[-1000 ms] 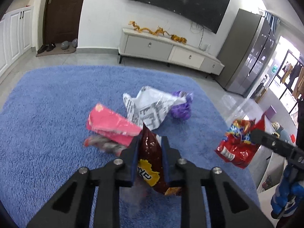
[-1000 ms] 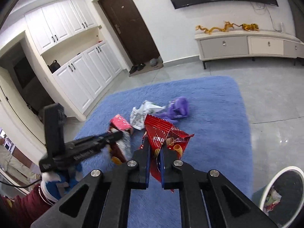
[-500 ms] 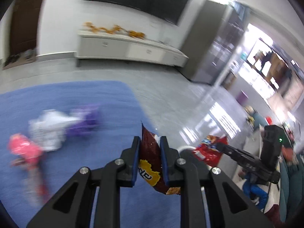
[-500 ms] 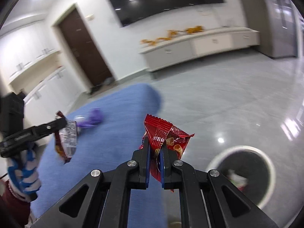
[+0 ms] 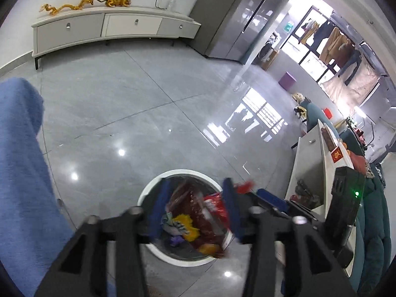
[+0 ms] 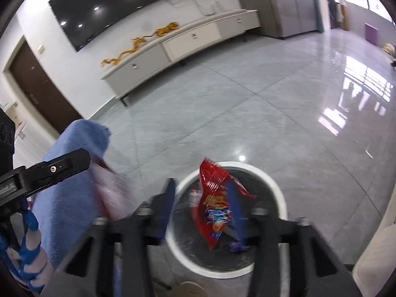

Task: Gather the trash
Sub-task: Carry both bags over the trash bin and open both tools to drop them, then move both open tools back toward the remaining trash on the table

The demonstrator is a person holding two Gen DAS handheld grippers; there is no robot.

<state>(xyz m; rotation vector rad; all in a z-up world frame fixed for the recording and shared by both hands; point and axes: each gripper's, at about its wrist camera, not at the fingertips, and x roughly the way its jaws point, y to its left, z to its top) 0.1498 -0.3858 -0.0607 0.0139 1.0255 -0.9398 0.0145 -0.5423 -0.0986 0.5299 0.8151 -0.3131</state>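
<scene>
A round white-rimmed bin [image 5: 151,193] stands on the grey floor with several wrappers inside. My left gripper [image 5: 195,208] hangs over it, its jaws opening. The dark brown snack bag [image 5: 185,203] is loose between them, dropping into the bin. In the right wrist view the bin [image 6: 274,188] lies just below my right gripper [image 6: 201,208], whose jaws are opening too. The red snack bag [image 6: 215,203] hangs blurred against the right finger, clear of the left one. My left gripper [image 6: 85,158] shows at the left, a blurred bag [image 6: 111,190] falling beneath it.
The blue rug [image 5: 19,173] borders the bin on the left. A low white TV cabinet [image 5: 111,27] runs along the far wall. A white side unit [image 5: 309,163] stands close on the right. A gloved hand [image 6: 27,247] holds the left gripper.
Both grippers swung from above the rug to above the bin. Their jaws, shut on the brown bag and the red bag before, have parted and the bags are slipping out.
</scene>
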